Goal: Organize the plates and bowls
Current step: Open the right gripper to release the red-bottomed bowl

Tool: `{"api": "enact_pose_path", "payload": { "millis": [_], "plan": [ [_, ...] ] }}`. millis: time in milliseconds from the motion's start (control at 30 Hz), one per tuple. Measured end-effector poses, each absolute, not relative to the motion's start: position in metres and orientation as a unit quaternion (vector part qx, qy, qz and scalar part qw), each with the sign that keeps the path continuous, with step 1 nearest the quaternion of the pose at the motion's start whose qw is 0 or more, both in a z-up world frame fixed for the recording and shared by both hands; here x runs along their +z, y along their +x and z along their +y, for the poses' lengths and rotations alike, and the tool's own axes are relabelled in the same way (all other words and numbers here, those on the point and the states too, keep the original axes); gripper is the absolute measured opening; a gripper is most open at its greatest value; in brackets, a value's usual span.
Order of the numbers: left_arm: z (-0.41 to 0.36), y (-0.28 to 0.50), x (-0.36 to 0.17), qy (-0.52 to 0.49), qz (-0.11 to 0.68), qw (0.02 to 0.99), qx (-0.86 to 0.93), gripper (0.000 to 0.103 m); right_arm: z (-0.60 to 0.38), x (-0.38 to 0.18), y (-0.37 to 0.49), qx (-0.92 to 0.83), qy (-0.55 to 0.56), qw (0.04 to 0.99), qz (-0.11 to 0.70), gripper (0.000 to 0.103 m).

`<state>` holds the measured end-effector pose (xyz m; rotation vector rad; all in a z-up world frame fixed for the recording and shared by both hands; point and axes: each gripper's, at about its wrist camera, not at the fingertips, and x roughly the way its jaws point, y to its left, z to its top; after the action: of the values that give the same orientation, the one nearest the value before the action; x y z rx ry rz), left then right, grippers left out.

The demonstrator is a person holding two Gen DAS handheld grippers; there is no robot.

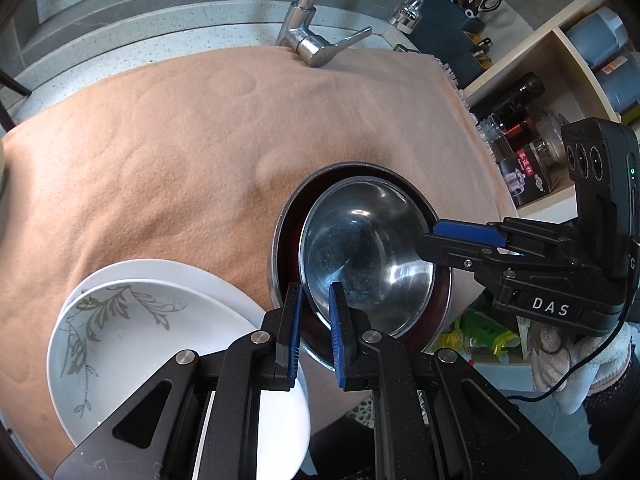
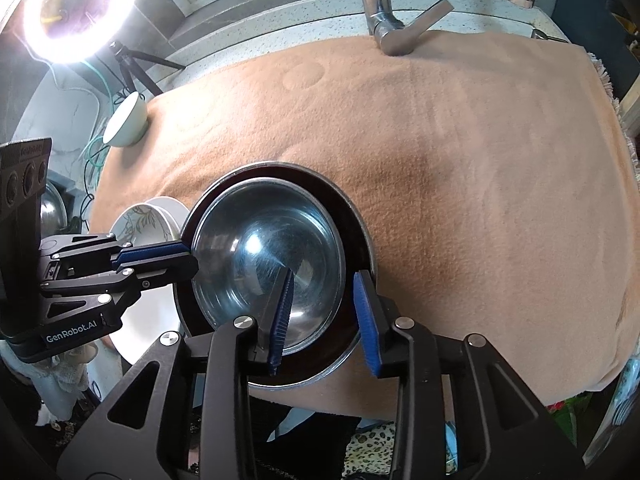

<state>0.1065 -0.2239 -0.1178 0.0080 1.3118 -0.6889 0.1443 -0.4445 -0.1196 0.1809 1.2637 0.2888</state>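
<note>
While the steel bowl (image 1: 366,254) is sitting mouth-up inside the dark bowl (image 1: 286,240) on the cloth-covered desk (image 1: 160,152), both grippers are reaching for its rim. The left gripper (image 1: 314,330) is spread open around the near rim. The right gripper (image 2: 326,318) is open too, one finger inside and one outside; it may be touching, hard to tell. Steel is stiff, light and slippery, so the thin rim is the best place to pinch. Being round, it is showing no long side. Two white plates (image 1: 160,332) are lying stacked beside it.
</note>
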Motion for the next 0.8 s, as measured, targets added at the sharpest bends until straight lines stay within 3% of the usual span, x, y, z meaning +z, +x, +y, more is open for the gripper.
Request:
{"api": "enact_pose_path", "payload": {
  "millis": [567, 633, 700, 800],
  "plan": [
    [-0.198, 0.113, -0.096, -0.019, 0.57, 0.757, -0.32, 0.012, -0.45, -0.088, 0.146, 0.123, 0.13, 0.821, 0.542, 0.04],
    [-0.189, 0.114, -0.092, -0.028, 0.563, 0.763, -0.316, 0.012, -0.445, -0.08, 0.146, 0.128, 0.134, 0.828, 0.529, 0.042],
    [-0.178, 0.116, -0.088, -0.036, 0.556, 0.77, -0.31, 0.012, -0.436, -0.071, 0.147, 0.131, 0.134, 0.838, 0.513, 0.05],
    [-0.162, 0.118, -0.083, -0.05, 0.547, 0.779, -0.302, 0.012, -0.42, -0.058, 0.15, 0.143, 0.132, 0.847, 0.495, 0.05]
  ]
}}
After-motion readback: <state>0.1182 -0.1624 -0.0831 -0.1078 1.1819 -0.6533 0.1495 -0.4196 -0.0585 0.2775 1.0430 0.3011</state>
